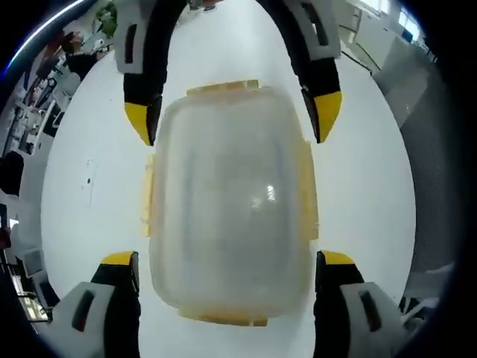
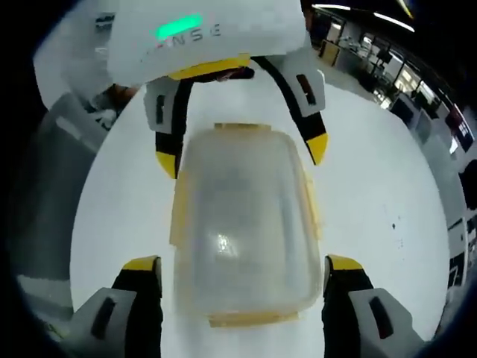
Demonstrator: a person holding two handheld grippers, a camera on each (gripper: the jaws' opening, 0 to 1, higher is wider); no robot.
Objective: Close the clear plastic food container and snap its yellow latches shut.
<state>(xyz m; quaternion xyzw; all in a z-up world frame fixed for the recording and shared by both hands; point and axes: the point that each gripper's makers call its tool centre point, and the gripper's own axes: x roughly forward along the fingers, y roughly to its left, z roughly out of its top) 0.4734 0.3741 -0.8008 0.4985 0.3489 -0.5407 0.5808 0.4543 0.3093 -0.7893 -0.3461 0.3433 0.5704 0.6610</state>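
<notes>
Both grippers' fingers [image 1: 119, 261] spread apart around the container [image 1: 231, 201] on a white table [image 1: 82, 186] (office behind).

Opposed close views above container [image 1: 231, 201]

Left gripper [image 1: 227, 261] held with yellow-tipped jaws spread wide apart, nothing pinched between them. Right gripper [image 2: 242, 265] posed likewise, jaws parted wide. Faced each other head-on: right gripper seen at the top of left gripper view, left gripper at the top of right gripper view.
</notes>
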